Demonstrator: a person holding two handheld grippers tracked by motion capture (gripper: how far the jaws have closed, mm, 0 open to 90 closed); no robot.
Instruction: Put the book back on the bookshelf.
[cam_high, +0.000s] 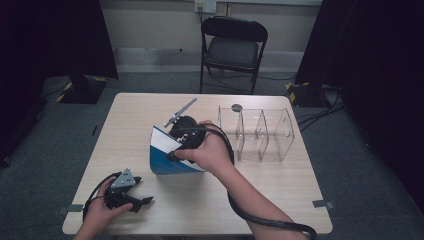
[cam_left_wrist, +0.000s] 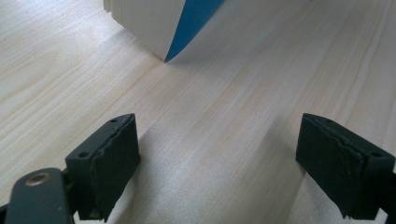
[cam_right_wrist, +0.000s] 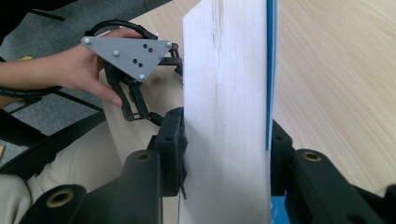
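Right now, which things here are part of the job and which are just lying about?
In the job:
book, clamped on edge in the right gripper
clear divided organizer

Lying about:
left gripper, jaws open on the table
folding chair

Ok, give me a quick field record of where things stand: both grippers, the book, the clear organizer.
right gripper: shut on the book, jaws clamped across its page block
book: blue cover, lifted and tilted near the table's middle; whether a corner touches the table I cannot tell
left gripper: open, nothing between its jaws, low over the table's near left part
clear organizer: upright to the right of the book, compartments look empty
table: light wood
likely next move: book toward the organizer, by my guess
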